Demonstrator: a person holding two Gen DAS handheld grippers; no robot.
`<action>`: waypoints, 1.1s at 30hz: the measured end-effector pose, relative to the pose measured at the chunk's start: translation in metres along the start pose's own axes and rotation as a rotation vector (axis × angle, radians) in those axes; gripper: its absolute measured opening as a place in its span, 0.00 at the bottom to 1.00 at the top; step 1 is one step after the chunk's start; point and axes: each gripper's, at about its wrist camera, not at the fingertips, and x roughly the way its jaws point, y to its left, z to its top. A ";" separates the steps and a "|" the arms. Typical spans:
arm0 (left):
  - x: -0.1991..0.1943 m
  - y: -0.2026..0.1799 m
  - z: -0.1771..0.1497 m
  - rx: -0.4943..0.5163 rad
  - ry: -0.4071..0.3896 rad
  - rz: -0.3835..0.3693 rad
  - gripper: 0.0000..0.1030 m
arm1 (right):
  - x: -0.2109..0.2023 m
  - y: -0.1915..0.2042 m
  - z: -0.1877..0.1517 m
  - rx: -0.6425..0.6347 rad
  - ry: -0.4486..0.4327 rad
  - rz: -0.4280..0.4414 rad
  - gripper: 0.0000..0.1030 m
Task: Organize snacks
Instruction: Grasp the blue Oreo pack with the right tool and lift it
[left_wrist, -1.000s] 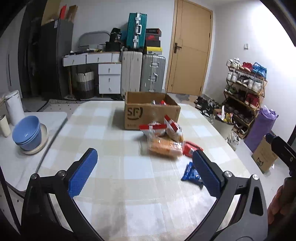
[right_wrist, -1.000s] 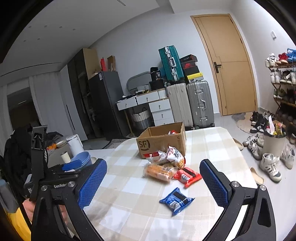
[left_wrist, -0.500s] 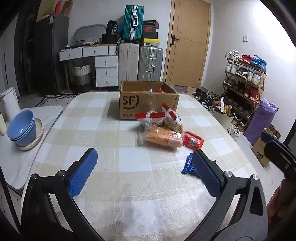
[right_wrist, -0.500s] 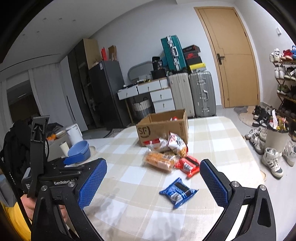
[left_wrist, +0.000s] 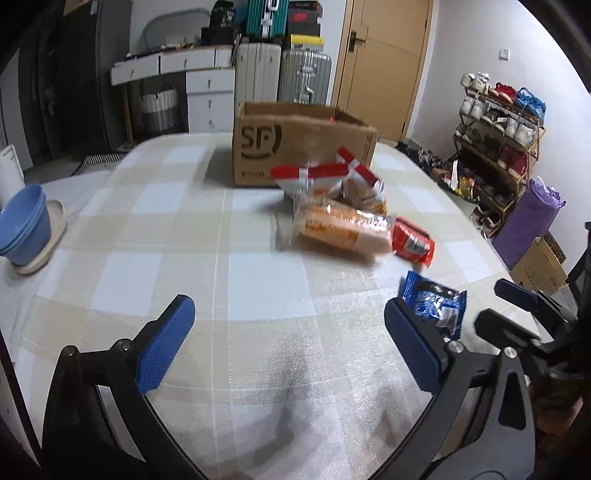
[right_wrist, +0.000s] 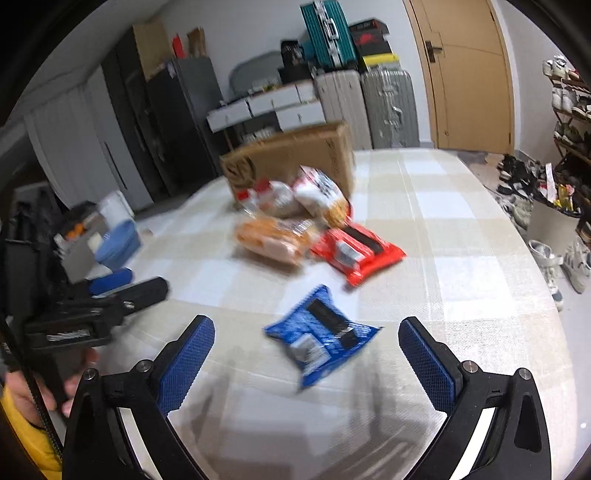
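Both tools spread wide over the checked surface (left_wrist: 258, 280), neither gripping anything.

Right tool (right_wrist: 306, 354) frames the blue packet (right_wrist: 321, 343), which lies flat between its fingers, untouched. Left tool (left_wrist: 288, 339) hangs empty. At 12 o'clock of the packet: red packet (right_wrist: 356, 254), orange bag (right_wrist: 275, 238), then the cardboard box (left_wrist: 295, 147).

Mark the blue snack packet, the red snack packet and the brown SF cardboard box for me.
Blue foil snack packet (right_wrist: 322, 338), right wrist view, middle of its face.
Red flat snack packet (right_wrist: 357, 255), right wrist view, centre of the wrapper.
Brown SF cardboard box (left_wrist: 295, 147), left wrist view, front wall.
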 end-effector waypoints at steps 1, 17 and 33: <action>0.007 -0.001 0.000 0.001 0.010 -0.001 0.99 | 0.008 -0.003 0.001 -0.001 0.027 -0.005 0.99; 0.054 0.002 0.007 -0.018 0.084 0.002 0.99 | 0.052 0.006 0.006 -0.094 0.165 -0.012 0.47; 0.082 -0.012 0.044 -0.020 0.105 -0.049 0.99 | 0.025 -0.030 0.008 0.087 0.041 0.145 0.44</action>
